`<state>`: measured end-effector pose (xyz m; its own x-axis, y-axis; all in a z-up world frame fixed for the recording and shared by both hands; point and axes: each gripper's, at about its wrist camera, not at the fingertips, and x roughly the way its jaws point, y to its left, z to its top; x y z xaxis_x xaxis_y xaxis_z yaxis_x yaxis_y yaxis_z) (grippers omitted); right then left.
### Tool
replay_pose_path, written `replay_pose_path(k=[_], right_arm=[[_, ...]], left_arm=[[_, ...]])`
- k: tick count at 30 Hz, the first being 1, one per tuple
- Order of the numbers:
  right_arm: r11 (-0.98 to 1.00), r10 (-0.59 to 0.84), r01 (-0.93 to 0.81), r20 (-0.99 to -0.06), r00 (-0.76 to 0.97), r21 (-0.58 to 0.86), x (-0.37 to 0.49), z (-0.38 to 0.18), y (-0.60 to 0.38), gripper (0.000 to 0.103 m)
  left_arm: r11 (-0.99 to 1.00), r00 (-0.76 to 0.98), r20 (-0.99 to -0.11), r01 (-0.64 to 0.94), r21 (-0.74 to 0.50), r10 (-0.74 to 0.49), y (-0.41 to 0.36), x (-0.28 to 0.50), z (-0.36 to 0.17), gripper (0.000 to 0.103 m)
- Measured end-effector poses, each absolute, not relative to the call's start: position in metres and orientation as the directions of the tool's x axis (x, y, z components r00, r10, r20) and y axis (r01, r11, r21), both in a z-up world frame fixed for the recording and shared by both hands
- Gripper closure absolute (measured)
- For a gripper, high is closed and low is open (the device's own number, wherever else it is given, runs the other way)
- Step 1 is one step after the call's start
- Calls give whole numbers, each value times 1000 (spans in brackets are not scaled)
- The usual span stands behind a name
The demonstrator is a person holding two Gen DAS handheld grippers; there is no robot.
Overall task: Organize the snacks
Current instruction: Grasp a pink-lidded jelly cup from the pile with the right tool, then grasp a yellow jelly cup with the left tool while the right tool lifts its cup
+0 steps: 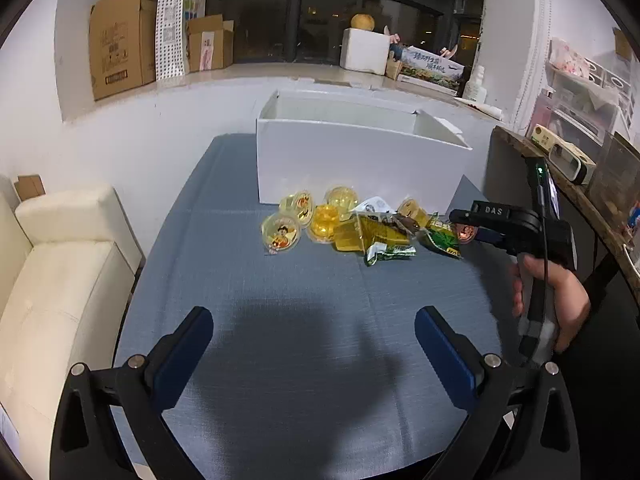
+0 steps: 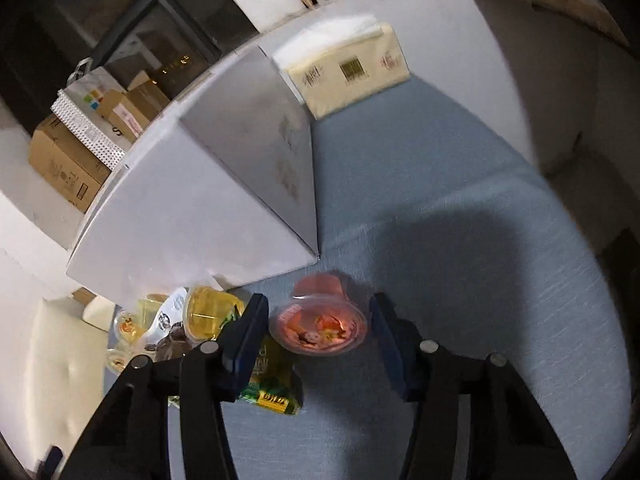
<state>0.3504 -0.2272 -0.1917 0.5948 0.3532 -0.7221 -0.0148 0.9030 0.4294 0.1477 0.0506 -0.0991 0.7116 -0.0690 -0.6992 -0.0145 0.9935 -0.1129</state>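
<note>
A pile of snacks lies in front of a white box (image 1: 360, 160): several yellow jelly cups (image 1: 281, 231) and green snack packets (image 1: 442, 236). My left gripper (image 1: 314, 344) is open and empty, over the blue cloth well short of the pile. My right gripper (image 2: 318, 328) is at the pile's right end, seen in the left wrist view (image 1: 466, 224). Its jaws stand around a red jelly cup (image 2: 320, 328), lifted off the cloth; the left pad touches the rim, while contact on the right is unclear. A yellow jelly cup (image 2: 210, 312) and a green packet (image 2: 272, 388) lie by its left finger.
The white box (image 2: 192, 216) has its lid open. A cream tissue pack (image 2: 348, 68) lies behind it. A cream sofa (image 1: 52, 280) is at the left, a wooden shelf (image 1: 568, 184) at the right. Cardboard boxes (image 1: 120, 40) stand on the windowsill.
</note>
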Motion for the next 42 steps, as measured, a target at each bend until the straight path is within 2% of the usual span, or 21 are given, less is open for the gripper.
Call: replay_pose_path(k=[7,14,24,30,34,36,37,39,40,42], right_arm=[[893,389,-60,-697,602,447,338,-190,-226,52],[898,380,-102,-639,669,427,316,-154,-237,52],[850,479,-206,-547,687,486,254,-111,-241,52],[855,482,-235,-539,691,463,229,-103,-236,52],[852,486,-239,-532,693,466,225,-101,-233,51],[854,486,-246,-534,692,458,225,-101,-231,51],[853,488,-247,-533,691,460,224,-101,-231,52],[851,491,-252,-531,690,460,223,-101,-231,52],[852,490,-251,-532,691,460,222,-101,-231,52],[849,494,-251,-529,690,465,222,-101,-232,51]], left_arm=[[992,703,-706,1,-125,-90,46,151,-106,0],[994,704,-707,-13,-107,-67,52,163,-108,0],[994,664,-747,-58,-89,-28,82,244,-140,0],[987,635,-772,-116,-114,-15,95,288,-157,1],[983,617,-787,-163,-89,32,88,300,-165,1],[985,601,-799,-153,-75,32,84,307,-172,14],[987,587,-809,-149,-64,36,82,310,-175,35],[991,584,-811,-124,-42,39,77,312,-177,50],[992,585,-810,-122,-33,45,77,311,-176,54],[990,592,-806,-118,-83,3,81,308,-174,54]])
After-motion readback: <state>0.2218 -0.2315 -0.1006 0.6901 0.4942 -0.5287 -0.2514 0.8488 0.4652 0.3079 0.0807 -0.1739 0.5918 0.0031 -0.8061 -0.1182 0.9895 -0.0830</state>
